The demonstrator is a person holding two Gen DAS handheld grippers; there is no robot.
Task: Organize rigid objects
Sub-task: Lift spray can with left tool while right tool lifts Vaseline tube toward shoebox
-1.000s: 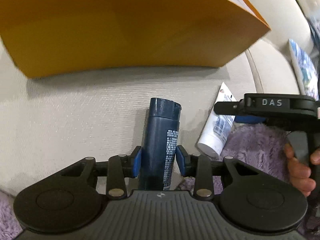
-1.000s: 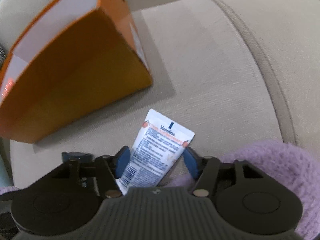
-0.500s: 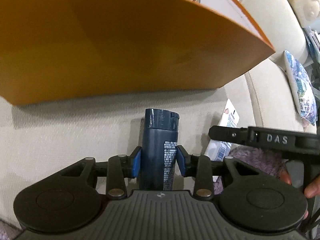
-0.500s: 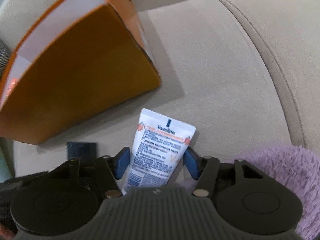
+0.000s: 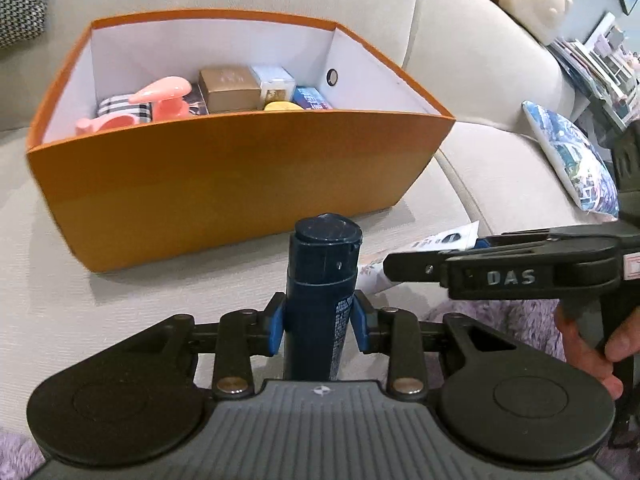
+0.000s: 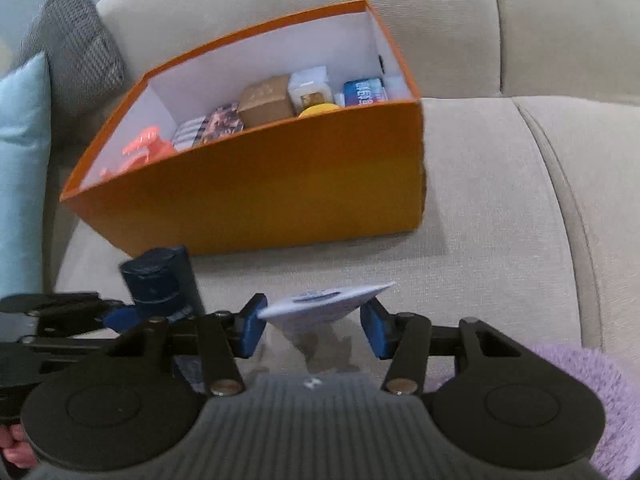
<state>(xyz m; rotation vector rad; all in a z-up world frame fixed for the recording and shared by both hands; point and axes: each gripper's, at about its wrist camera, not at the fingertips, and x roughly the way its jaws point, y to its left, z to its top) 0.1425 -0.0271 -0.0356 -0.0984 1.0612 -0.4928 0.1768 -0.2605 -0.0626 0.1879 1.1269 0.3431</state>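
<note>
My left gripper (image 5: 320,326) is shut on a dark blue bottle (image 5: 322,280) and holds it above the sofa seat, in front of the orange box (image 5: 224,184). My right gripper (image 6: 316,330) is shut on a white Vaseline tube (image 6: 324,300), lifted, its flat end pointing forward. The right gripper also shows in the left wrist view (image 5: 476,245), right of the bottle. The bottle shows in the right wrist view (image 6: 160,280) at the left. The orange box (image 6: 280,192) holds several small items, among them a pink pump dispenser (image 5: 164,100) and a brown carton (image 5: 230,88).
The beige sofa seat (image 6: 500,220) spreads around the box. A purple fluffy blanket (image 6: 592,380) lies at the near right. A patterned cushion (image 5: 572,160) lies at the right, a light blue cushion (image 6: 20,160) and a grey one (image 6: 76,52) at the left.
Both grippers have risen with the bottle and the tube in them, so the box's open top and its contents have come into view.
</note>
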